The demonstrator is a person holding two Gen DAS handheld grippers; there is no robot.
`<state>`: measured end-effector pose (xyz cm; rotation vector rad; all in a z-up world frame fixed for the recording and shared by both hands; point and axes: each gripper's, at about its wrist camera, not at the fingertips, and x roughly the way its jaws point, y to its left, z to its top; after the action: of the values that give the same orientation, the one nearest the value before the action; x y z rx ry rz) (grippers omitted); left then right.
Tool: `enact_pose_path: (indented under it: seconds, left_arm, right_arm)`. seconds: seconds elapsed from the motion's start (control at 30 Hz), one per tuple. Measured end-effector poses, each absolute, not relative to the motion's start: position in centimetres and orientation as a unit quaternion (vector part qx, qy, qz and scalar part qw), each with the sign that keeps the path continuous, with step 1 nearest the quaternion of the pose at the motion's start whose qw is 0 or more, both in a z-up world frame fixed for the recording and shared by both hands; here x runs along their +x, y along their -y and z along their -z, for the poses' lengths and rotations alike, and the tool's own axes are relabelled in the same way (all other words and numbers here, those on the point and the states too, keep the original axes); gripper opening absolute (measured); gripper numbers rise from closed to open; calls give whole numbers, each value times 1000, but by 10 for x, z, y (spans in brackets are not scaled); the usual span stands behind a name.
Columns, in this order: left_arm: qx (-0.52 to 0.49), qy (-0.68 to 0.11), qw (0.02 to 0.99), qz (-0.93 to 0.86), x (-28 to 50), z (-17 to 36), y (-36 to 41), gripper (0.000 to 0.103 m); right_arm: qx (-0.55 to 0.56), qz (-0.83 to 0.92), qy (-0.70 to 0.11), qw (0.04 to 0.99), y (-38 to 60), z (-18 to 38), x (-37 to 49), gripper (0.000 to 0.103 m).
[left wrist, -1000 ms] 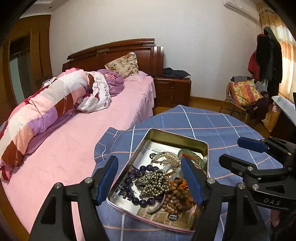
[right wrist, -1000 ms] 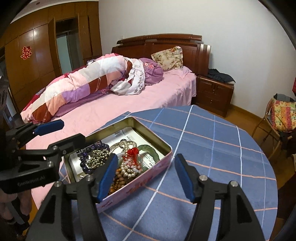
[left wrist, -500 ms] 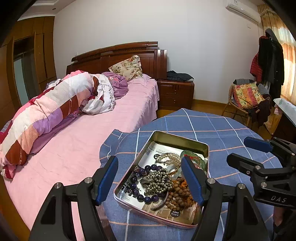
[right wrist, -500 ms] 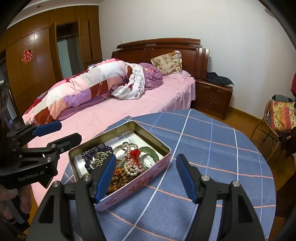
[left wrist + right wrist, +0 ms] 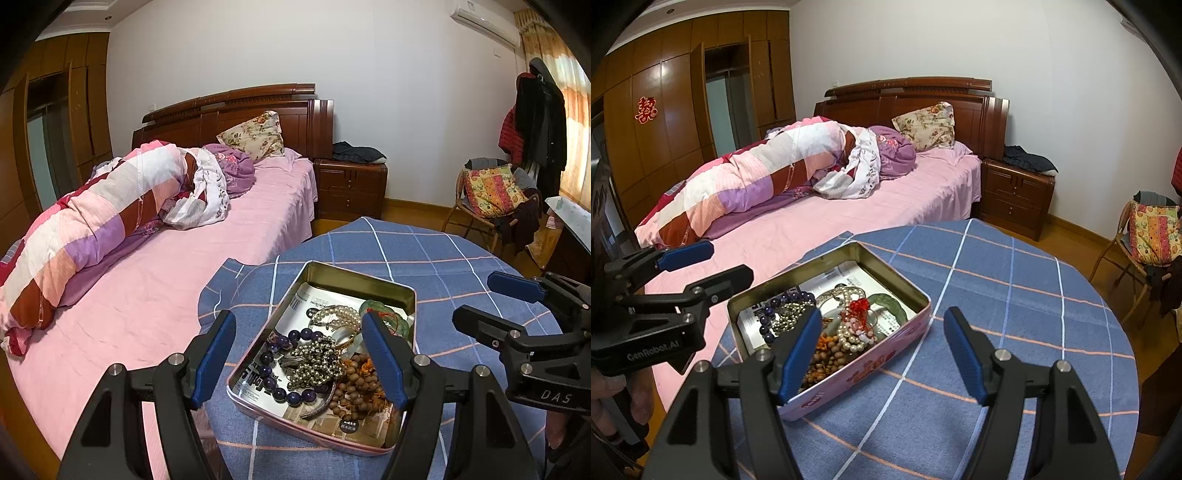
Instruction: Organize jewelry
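Tangled bead strands in the pink rectangular metal tin look limp, snag-prone; pinch one loop; both grippers' fingers gape wide, empty, the right gripper having just widened.

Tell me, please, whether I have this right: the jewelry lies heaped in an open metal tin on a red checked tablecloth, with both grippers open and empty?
Not quite: the tablecloth is blue checked, as the right wrist view shows. The jewelry does lie heaped in the open tin, and the left gripper and right gripper are open and empty.
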<state>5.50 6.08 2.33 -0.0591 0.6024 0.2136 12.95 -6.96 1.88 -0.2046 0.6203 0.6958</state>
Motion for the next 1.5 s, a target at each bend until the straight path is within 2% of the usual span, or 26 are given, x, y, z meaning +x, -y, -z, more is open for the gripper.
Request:
enact_pose_path:
  seconds: [1.5]
  left_arm:
    - [-28,-292,949,-114,57,-22,-60,71]
  right_arm:
    - [-102,-334,-301,887,74,-15,129,73]
